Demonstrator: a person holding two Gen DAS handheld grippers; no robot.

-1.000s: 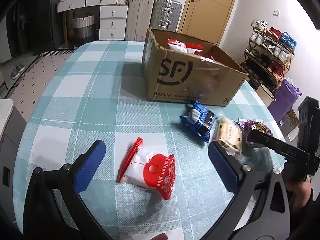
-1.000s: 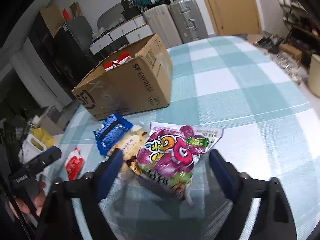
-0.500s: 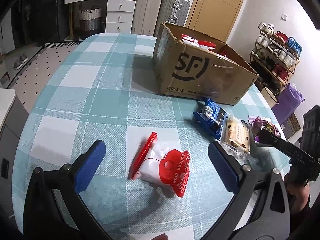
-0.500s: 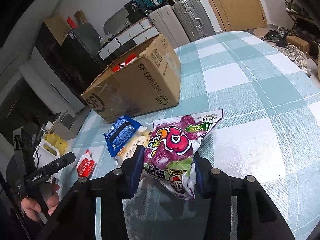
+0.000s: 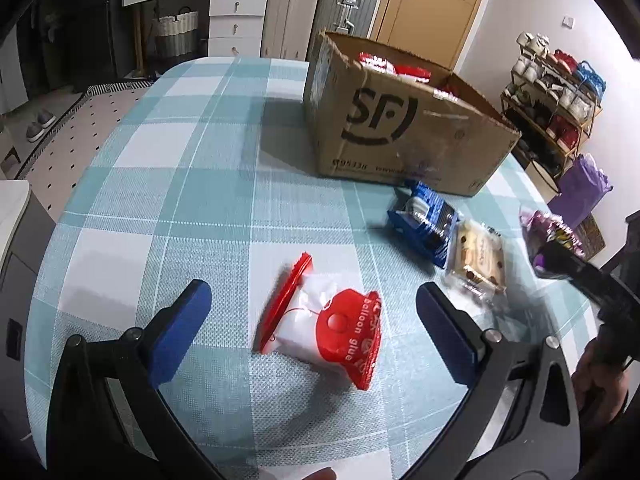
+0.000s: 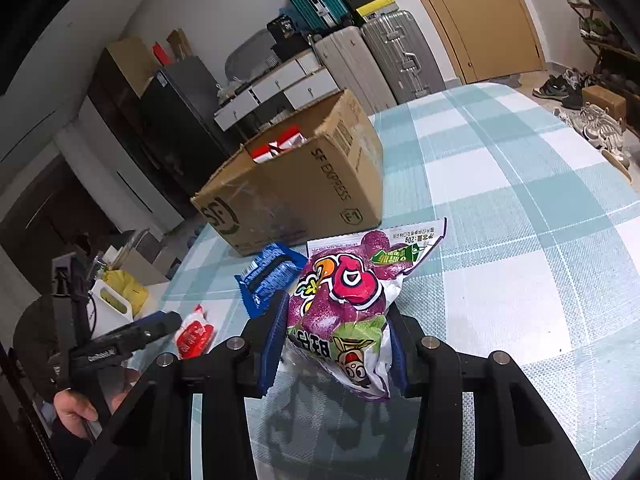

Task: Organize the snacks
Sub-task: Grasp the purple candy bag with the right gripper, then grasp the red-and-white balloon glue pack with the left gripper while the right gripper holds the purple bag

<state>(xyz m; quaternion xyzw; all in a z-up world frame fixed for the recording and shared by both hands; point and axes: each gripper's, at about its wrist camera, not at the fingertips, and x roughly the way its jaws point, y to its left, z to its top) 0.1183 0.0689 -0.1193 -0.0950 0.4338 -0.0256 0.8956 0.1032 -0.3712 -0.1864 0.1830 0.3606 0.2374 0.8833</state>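
Lower centre: right gripper (image 6: 334, 336) clamped on purple snack bag (image 6: 348, 292); left gripper (image 5: 312, 320) wide open, empty, over "balloon glue" packet (image 5: 336, 326); "SF EXPRESS" box (image 6: 304, 196) mid-frame on teal checked tablecloth (image 6: 520, 220).

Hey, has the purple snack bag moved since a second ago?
Yes. The purple snack bag, then flat between open jaws, is now clamped in the right gripper, which has just closed, and lifted toward the cardboard box.

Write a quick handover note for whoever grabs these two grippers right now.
Right gripper: shut on the purple crinkly snack bag.
Left gripper: open, above the red-and-white balloon glue packet.
On the checked table: blue biscuit pack, clear-wrapped cookie pack.
Done: brown cardboard SF box already holds red packets.
Left: box the purple bag, then the rest.
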